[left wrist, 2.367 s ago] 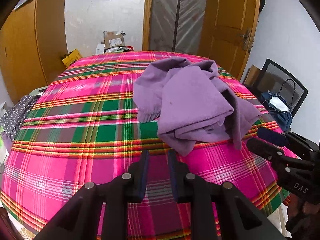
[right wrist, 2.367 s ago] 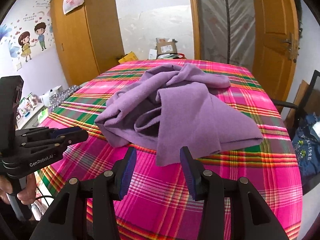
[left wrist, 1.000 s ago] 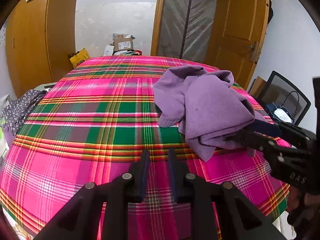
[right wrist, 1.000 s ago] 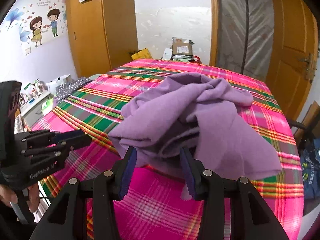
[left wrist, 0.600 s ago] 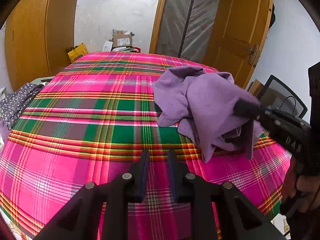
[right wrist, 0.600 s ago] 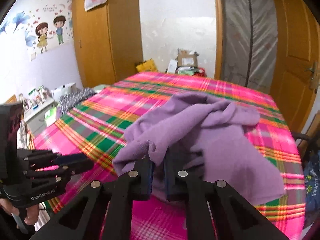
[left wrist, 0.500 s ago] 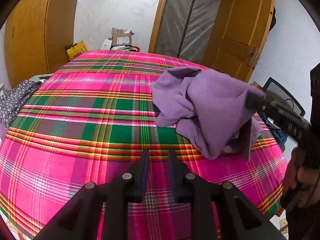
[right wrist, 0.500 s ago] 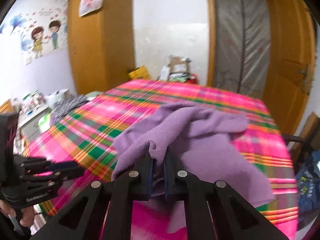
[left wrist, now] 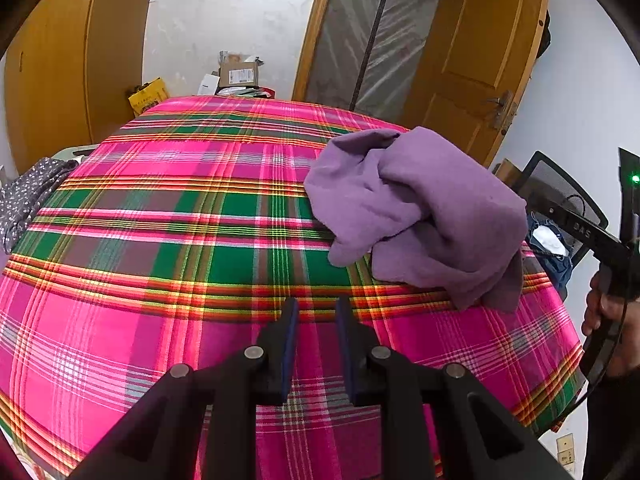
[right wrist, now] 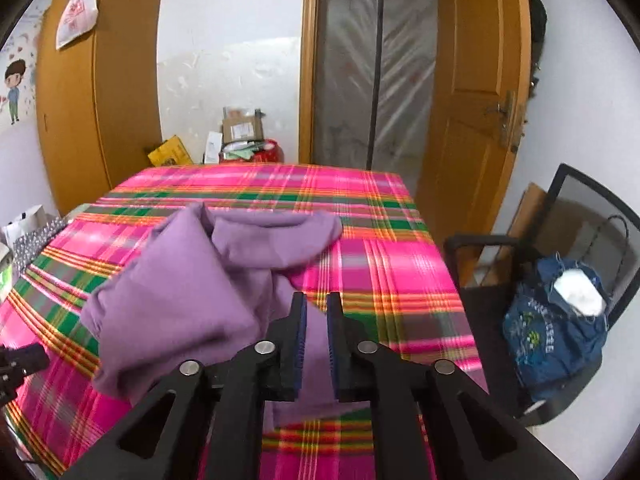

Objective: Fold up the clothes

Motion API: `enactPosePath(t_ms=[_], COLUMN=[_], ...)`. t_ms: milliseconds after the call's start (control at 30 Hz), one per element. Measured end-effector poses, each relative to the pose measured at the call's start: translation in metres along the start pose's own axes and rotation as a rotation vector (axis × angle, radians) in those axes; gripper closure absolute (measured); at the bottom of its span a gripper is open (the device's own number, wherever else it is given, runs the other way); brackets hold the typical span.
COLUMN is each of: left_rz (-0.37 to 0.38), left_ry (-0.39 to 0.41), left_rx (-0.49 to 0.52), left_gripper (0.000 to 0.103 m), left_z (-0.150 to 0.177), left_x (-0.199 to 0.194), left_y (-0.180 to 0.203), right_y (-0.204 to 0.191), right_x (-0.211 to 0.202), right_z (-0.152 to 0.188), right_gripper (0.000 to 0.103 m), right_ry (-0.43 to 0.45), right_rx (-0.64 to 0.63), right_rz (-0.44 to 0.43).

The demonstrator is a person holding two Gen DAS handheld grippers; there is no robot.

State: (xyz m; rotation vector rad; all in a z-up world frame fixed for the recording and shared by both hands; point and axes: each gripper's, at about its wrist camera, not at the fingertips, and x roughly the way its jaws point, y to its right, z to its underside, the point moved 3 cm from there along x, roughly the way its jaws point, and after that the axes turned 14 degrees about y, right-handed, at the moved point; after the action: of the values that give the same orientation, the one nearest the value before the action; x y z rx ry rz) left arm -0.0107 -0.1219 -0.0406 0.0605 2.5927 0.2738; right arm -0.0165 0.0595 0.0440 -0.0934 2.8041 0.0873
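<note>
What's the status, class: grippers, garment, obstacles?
Left gripper open, empty. Right gripper opening, nothing between pads. Purple garment crumpled on plaid table, unfolded. Nothing in the way.

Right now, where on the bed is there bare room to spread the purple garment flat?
The plaid sheet is bare from the purple garment across to the spotted cloth at its far-side edge. It is crowded by the chair, where the garment sits bunched.

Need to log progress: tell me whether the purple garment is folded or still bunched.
Bunched, not folded: the purple garment lies in a rumpled heap of overlapping lobes on the plaid tablecloth.
</note>
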Motion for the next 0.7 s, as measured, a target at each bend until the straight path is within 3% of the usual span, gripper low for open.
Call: enactPosePath(t_ms=[100, 200, 300, 400, 600, 700], left_rz=[-0.004, -0.003, -0.004, -0.01, -0.033, -0.038], left_ry=[-0.01, -0.026, -0.036, -0.035, -0.025, -0.025], left_rx=[0.002, -0.004, -0.01, -0.011, -0.029, -0.04], left_gripper=[0.083, 0.083, 0.083, 0.083, 0.083, 0.083], left_z=[0.001, 0.002, 0.003, 0.003, 0.0, -0.001], left_x=[0.002, 0.005, 0.006, 0.004, -0.001, -0.003], left_y=[0.001, 0.001, 0.0, -0.002, -0.013, -0.017], right_y=[-0.015, -0.044, -0.082, -0.114, -0.158, -0.162], right_x=[-0.022, -0.042, -0.048, -0.045, -0.028, -0.007], right_z=[-0.004, -0.01, -0.007, 0.009, 0.044, 0.061], right_gripper=[0.068, 0.062, 0.059, 0.059, 0.059, 0.062], right_ry=[0.085, 0.156, 0.149, 0.08, -0.028, -0.093], right_rx=[-0.015, -0.069, -0.146, -0.223, -0.451, -0.544], right_rz=[-0.055, -0.18, -0.36, -0.513, -0.606, -0.554])
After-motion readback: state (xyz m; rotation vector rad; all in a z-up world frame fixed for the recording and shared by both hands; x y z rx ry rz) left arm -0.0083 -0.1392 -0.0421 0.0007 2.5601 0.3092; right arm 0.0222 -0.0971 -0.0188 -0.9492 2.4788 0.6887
